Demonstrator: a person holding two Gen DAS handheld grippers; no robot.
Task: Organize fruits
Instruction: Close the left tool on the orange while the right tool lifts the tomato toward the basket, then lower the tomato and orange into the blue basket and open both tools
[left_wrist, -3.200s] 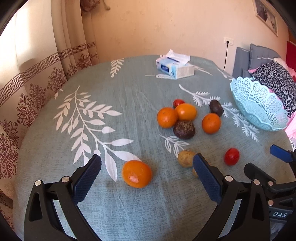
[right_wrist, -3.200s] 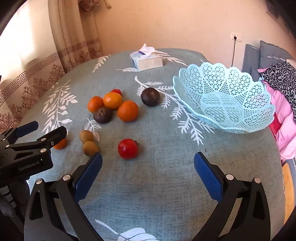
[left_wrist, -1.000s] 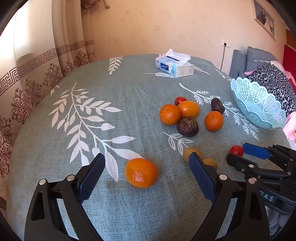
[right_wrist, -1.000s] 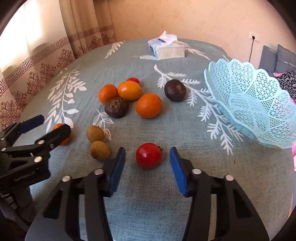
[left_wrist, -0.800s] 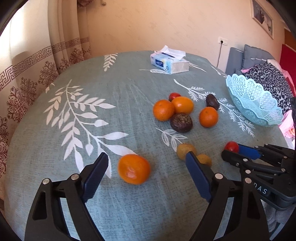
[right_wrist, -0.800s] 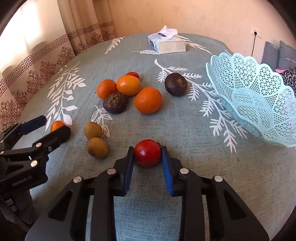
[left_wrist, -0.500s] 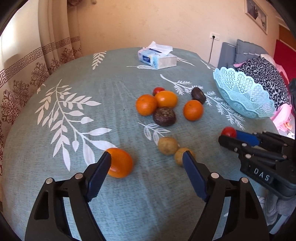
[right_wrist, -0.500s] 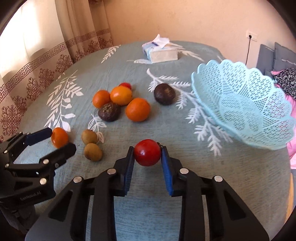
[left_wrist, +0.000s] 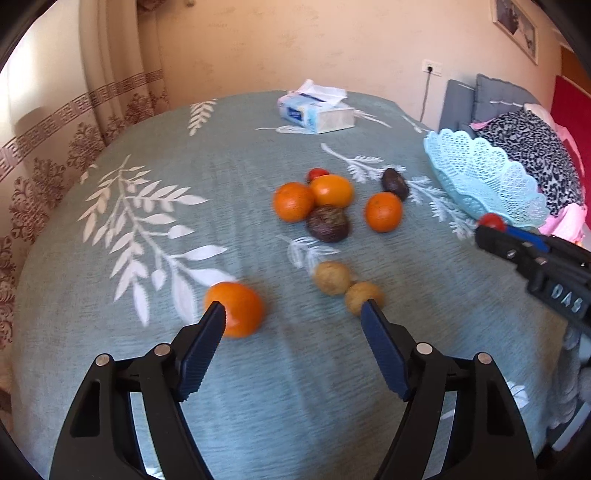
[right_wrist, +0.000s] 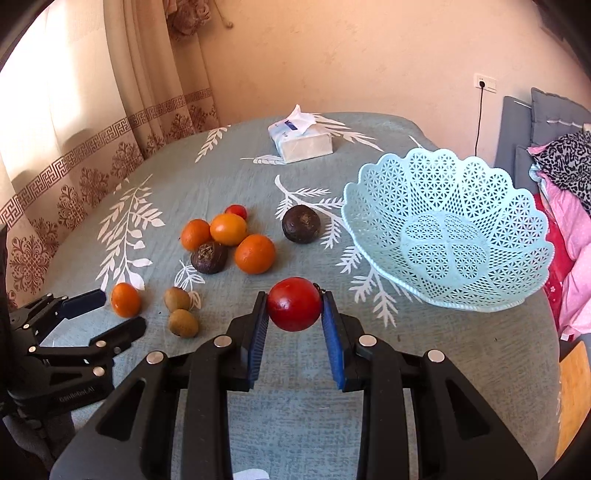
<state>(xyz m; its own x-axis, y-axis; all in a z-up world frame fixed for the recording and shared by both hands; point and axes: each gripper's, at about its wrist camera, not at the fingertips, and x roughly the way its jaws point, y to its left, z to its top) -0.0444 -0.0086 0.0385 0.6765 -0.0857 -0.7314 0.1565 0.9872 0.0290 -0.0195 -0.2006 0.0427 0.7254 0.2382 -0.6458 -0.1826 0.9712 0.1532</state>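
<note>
My right gripper (right_wrist: 294, 314) is shut on a red tomato (right_wrist: 294, 301) and holds it above the cloth, just left of the empty light-blue lattice basket (right_wrist: 480, 295). The left wrist view shows that tomato (left_wrist: 491, 221) in front of the basket (left_wrist: 480, 177). My left gripper (left_wrist: 291, 310) hangs low over the table with its jaws closing. A lone orange (left_wrist: 240, 314) sits at its left fingertip, partly inside the gap, and the pads do not press it. Two brown kiwis (left_wrist: 332, 277) lie beyond the right fingertip.
A cluster of oranges (right_wrist: 255, 253), two dark passion fruits (right_wrist: 301, 224) and a small red tomato (right_wrist: 236, 211) lies mid-table. A tissue box (right_wrist: 301, 142) stands at the back. Curtains hang on the left; cushions and bedding sit to the right of the table's edge.
The right gripper closed on the red tomato and lifted it off the cloth toward the basket. The left jaws narrowed, and the lone orange now sits at the left fingertip.
</note>
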